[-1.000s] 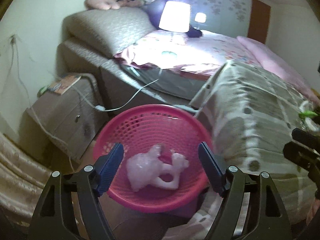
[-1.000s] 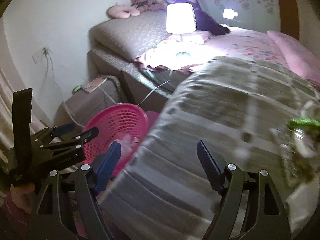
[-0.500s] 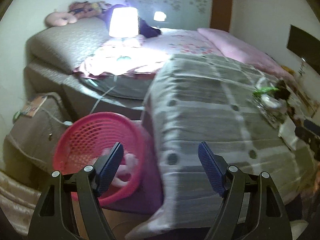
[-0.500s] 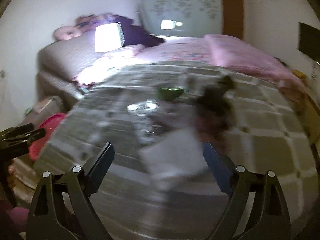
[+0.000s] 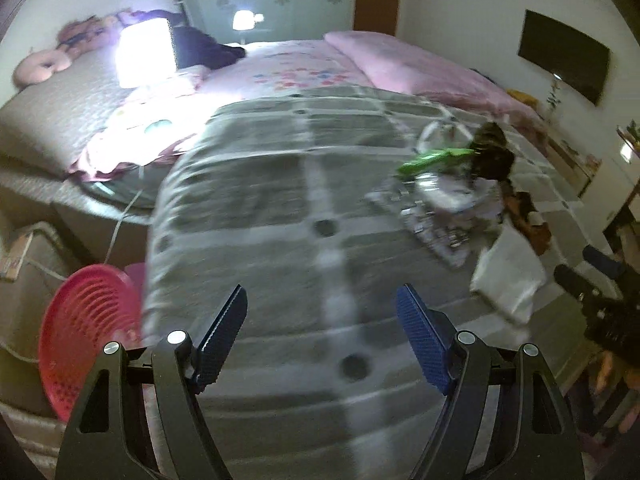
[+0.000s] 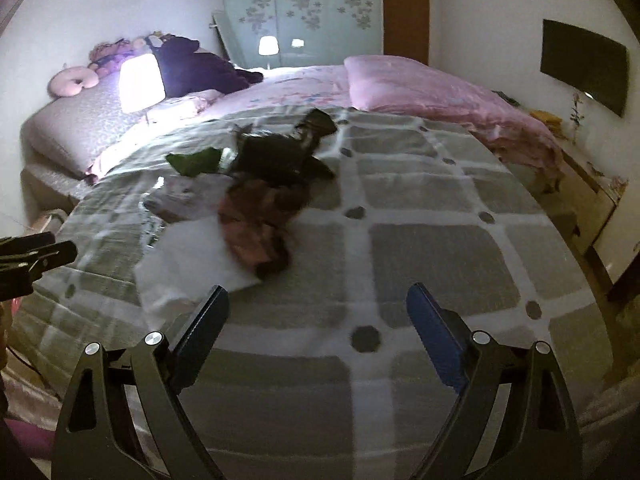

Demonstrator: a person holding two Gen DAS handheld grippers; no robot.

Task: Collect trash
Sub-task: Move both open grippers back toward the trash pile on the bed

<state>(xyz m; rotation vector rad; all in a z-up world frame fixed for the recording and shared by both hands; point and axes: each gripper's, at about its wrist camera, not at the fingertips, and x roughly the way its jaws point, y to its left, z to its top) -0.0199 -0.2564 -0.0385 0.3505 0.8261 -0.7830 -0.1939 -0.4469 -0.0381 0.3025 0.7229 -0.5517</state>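
The trash pile point(image 6: 260, 196) lies on the bed's checked quilt point(image 6: 420, 248), ahead and left of the right tongs point(image 6: 316, 332): a flat white paper sheet point(image 6: 188, 264), crumpled brown wrapper point(image 6: 256, 232), dark crinkly bag point(image 6: 280, 152), green scrap point(image 6: 196, 162). All look light, soft and crushable; a raised fold should pinch best. Right tongs have just been opening, nothing between them; left tongs point(image 5: 320, 332) released, empty. Pink plastic lattice basket point(image 5: 80, 328) stands beside the bed.

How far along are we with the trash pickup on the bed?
Done: not much that shows; the pink basket sits beside the bed, its contents out of view. In hand: nothing; left tongs and right tongs are open and empty over the quilt. Left: the trash pile, including white paper and green wrapper.
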